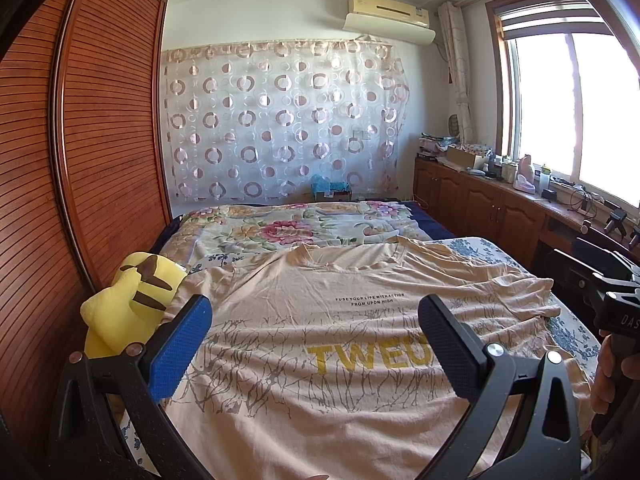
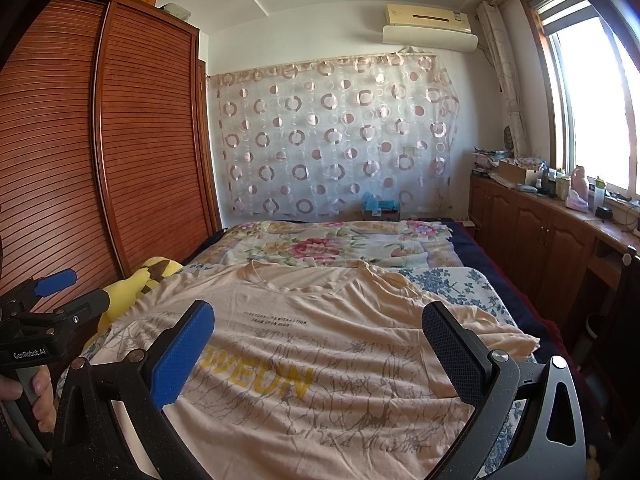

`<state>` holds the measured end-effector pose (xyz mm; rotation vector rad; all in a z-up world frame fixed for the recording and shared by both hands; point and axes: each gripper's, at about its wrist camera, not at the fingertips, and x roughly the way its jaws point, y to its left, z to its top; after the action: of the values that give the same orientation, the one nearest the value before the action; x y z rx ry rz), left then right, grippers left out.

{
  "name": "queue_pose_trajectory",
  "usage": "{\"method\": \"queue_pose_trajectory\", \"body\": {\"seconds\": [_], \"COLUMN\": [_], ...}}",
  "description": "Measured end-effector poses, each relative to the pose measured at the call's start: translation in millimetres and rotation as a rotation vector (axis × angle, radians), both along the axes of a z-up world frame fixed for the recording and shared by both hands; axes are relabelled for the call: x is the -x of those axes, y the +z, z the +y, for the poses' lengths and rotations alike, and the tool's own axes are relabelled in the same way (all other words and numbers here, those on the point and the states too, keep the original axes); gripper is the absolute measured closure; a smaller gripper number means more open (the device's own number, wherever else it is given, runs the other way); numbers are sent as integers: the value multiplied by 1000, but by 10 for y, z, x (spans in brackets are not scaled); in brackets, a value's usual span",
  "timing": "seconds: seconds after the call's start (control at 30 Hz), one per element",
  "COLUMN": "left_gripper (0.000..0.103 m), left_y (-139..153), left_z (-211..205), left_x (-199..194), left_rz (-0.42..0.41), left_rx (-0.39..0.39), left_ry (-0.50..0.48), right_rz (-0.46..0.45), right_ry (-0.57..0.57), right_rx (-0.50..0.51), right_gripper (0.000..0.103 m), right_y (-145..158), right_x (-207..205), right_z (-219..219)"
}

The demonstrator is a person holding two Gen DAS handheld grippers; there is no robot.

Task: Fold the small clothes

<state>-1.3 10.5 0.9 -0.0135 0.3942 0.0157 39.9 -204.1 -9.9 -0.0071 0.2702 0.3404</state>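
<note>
A beige T-shirt with yellow letters and a grey branch print lies spread flat, front up, on the bed, collar toward the far side; it also shows in the right wrist view. My left gripper is open and empty, hovering over the shirt's lower middle. My right gripper is open and empty over the shirt's lower right part. The left gripper shows at the left edge of the right wrist view, and the right one's body at the right edge of the left wrist view.
A yellow plush toy lies at the shirt's left sleeve beside the brown slatted wardrobe. A floral quilt covers the far bed. A wooden cabinet with clutter runs under the window on the right.
</note>
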Motion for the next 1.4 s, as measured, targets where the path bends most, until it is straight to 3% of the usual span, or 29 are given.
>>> {"method": "queue_pose_trajectory", "body": {"seconds": [1.07,1.4], "left_gripper": [0,0], "left_y": [46,-143], "left_z": [-30,150], "left_x": [5,-154], "left_rz": [0,62], "left_rx": [-1,-7], "left_ry": [4,34], "right_rz": [6,48], "right_ry": [4,55], "right_rx": [-1,6], "right_gripper": [0,0], "right_y": [-5,-45], "right_x": [-6,-176], "right_z": [15,112]}}
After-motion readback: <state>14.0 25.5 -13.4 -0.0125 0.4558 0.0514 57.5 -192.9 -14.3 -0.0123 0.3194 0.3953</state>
